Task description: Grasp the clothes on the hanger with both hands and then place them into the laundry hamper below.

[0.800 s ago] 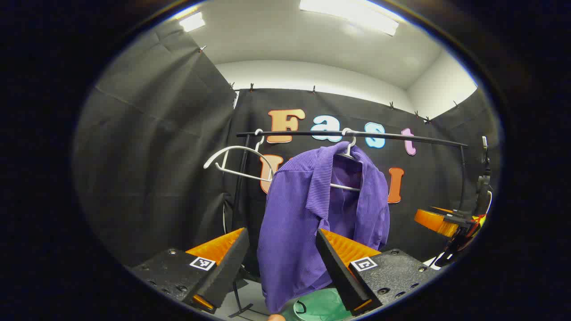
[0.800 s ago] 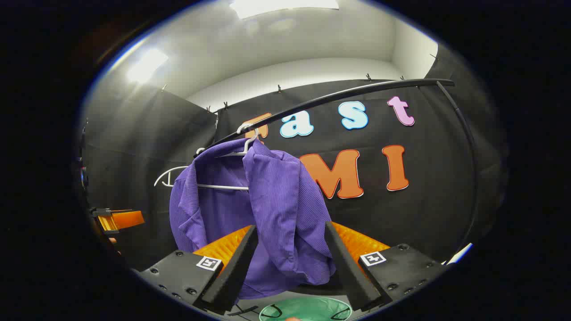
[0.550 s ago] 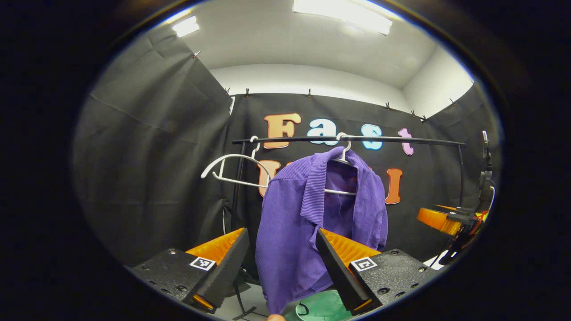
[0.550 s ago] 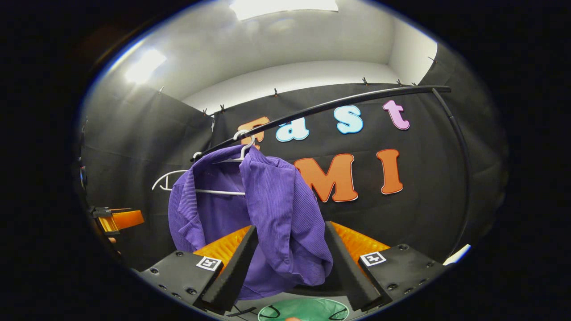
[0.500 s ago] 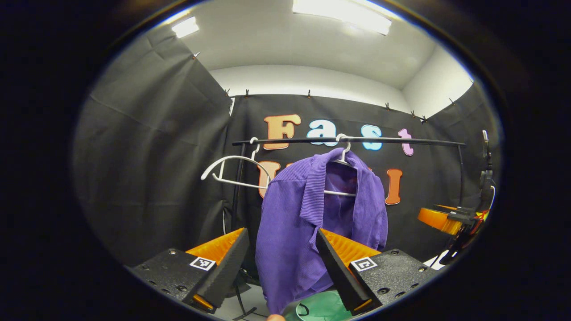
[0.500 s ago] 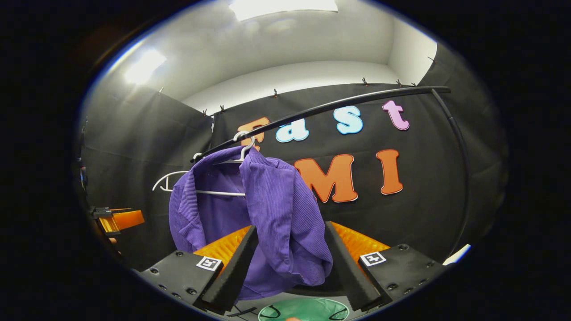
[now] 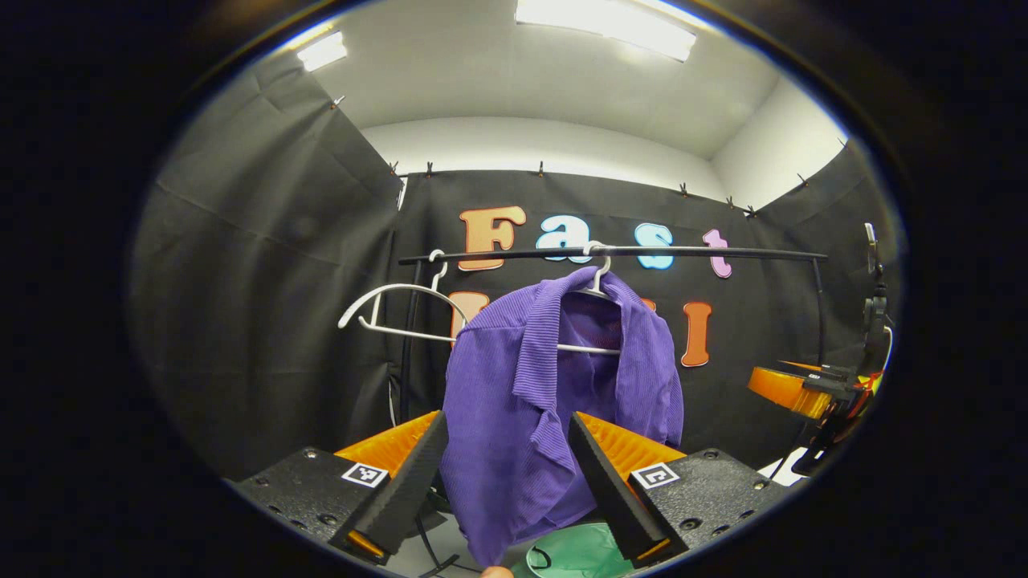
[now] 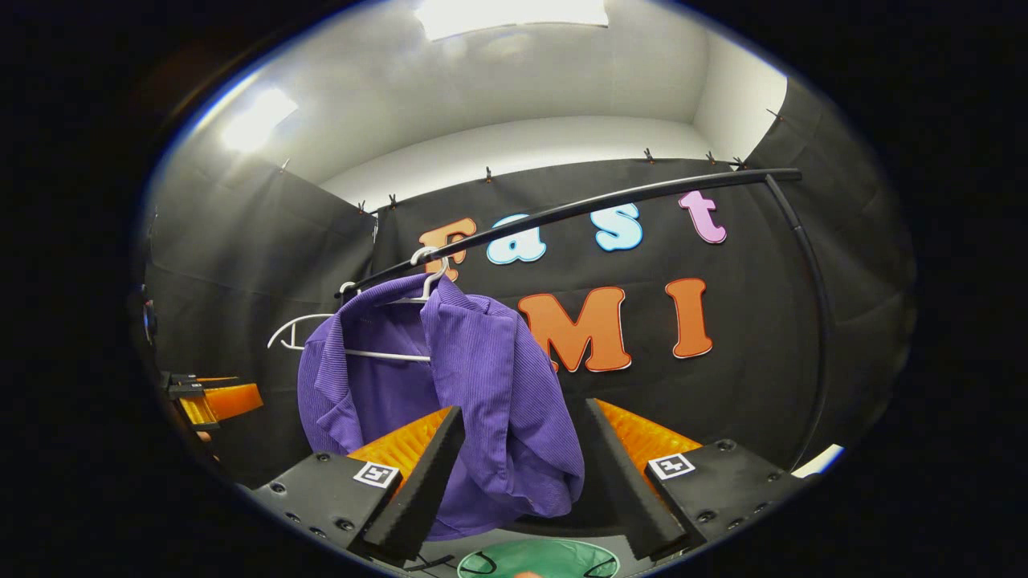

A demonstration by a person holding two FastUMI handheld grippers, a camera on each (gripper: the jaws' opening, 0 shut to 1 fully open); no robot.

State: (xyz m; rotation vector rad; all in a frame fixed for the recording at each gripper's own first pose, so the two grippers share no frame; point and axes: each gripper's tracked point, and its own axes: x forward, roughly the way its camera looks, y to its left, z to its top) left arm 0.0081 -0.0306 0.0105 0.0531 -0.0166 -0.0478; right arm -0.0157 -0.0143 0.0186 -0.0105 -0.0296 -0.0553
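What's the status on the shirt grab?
Left gripper and right gripper: jaws open, short of the purple shirt. Shirt on its white hanger on the rail. Green hamper below. Nothing in the way.

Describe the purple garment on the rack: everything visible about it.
The purple garment is a ribbed, corduroy-like shirt with a collar, hanging open on a white hanger whose hook sits on the black rail. It drapes unevenly: one front panel hangs long in folds, and the hanger's crossbar shows through the open front. An empty white hanger hangs beside it. The green hamper lies below. Both sets of tongs, left and right, are open, with no grip on the cloth.
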